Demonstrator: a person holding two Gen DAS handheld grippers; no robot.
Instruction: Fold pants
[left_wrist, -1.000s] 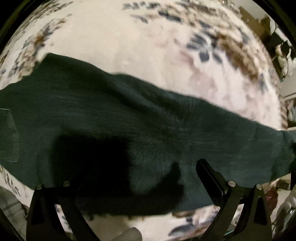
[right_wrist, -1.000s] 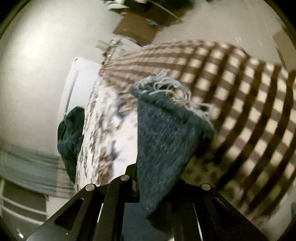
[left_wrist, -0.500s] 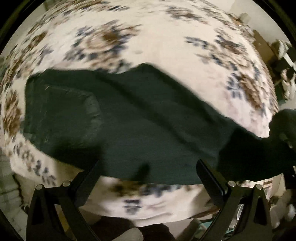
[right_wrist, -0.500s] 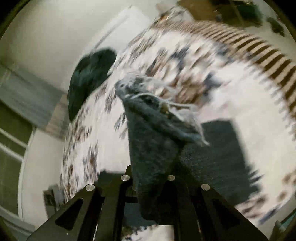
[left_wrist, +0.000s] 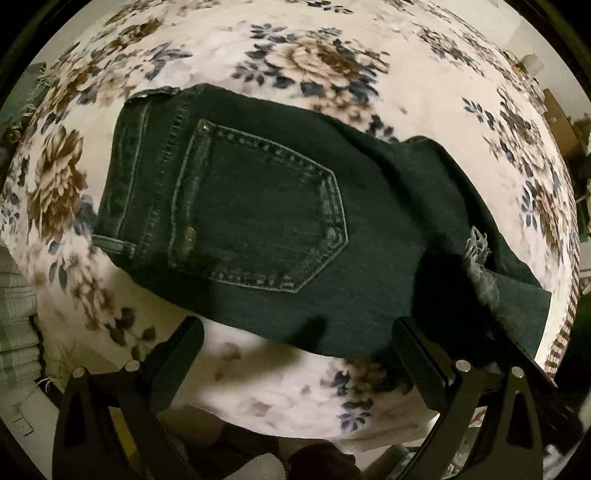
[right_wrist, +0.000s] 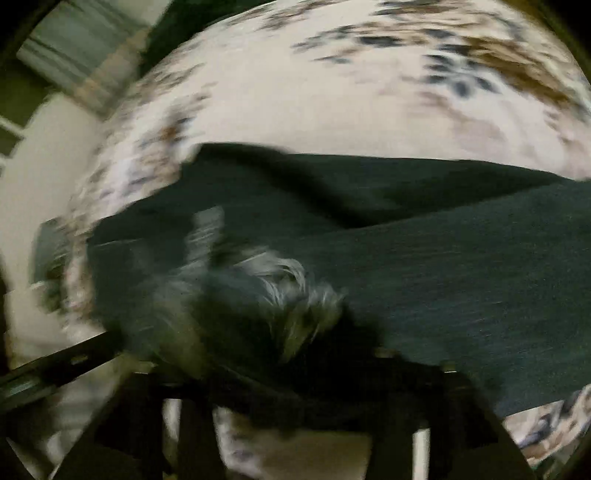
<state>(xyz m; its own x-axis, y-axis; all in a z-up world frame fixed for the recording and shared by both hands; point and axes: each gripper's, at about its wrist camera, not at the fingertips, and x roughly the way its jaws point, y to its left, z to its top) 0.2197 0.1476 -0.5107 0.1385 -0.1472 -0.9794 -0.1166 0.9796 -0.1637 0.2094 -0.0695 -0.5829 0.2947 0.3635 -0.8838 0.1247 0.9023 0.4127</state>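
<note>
Dark denim pants (left_wrist: 280, 229) lie flat on a flowered bedspread (left_wrist: 332, 62), back pocket (left_wrist: 258, 210) up and waistband to the left. One leg is folded back, and its frayed hem (left_wrist: 480, 258) rests on the seat at the right. My left gripper (left_wrist: 297, 328) hovers open over the pants' near edge with nothing between its fingers. The right wrist view is motion-blurred. It shows the frayed hem (right_wrist: 291, 284) just ahead of my right gripper (right_wrist: 295, 373). Its jaws are opening and stand wide apart, with the leg cloth (right_wrist: 461, 266) draped over and between them.
The bedspread (right_wrist: 314, 92) runs on beyond the pants on all sides. The bed's near edge drops to the floor (left_wrist: 22, 424) at the lower left. A striped blanket (left_wrist: 565, 332) shows at the far right.
The right gripper swung the frayed leg end over the bed and down onto the pants, then its jaws spread. The left gripper slid along the pants to the pocket end.
</note>
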